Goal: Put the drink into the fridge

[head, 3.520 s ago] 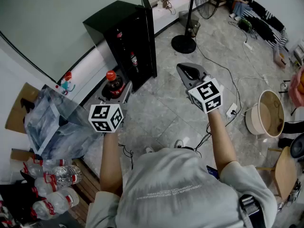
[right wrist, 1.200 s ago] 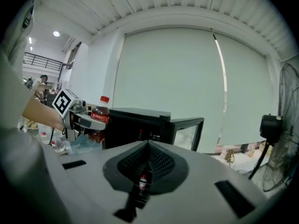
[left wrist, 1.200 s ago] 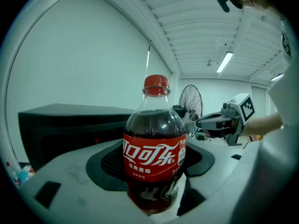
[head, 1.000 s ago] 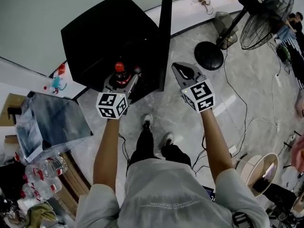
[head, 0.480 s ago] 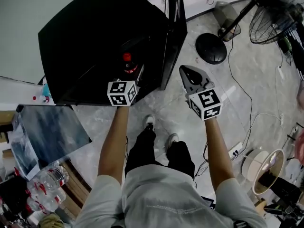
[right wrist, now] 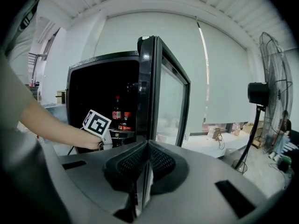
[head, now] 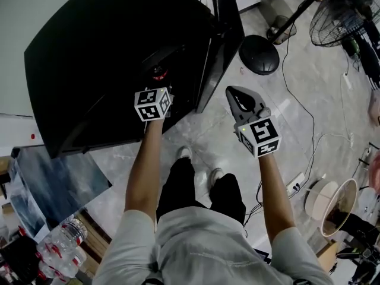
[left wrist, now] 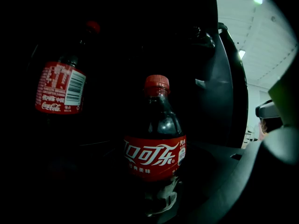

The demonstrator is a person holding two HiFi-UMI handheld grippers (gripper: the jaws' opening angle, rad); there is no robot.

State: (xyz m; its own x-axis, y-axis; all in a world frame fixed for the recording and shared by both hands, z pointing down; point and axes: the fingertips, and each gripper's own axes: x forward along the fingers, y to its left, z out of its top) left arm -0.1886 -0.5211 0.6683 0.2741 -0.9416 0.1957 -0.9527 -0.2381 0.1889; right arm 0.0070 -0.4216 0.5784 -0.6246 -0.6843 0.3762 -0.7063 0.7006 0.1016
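Two cola bottles showed inside the black fridge (head: 107,52). One, the cola bottle (left wrist: 156,139), stood upright between the jaws of the left tool (head: 153,104), which were clamped on its lower body. Its long axis ran vertical, with the red cap up and the label facing the camera. The second bottle (left wrist: 60,85) sat higher and to the left in the left gripper view, apart from the first and deeper in the dark cavity. It was too dark to tell whether the held bottle's base touched a shelf. The left arm reached into the opening, so that hand was the one placed to set the drink down, probably straight down before backing out. The right tool (head: 240,100) hung outside, near the open door (head: 222,28), its jaws pressed together on nothing.
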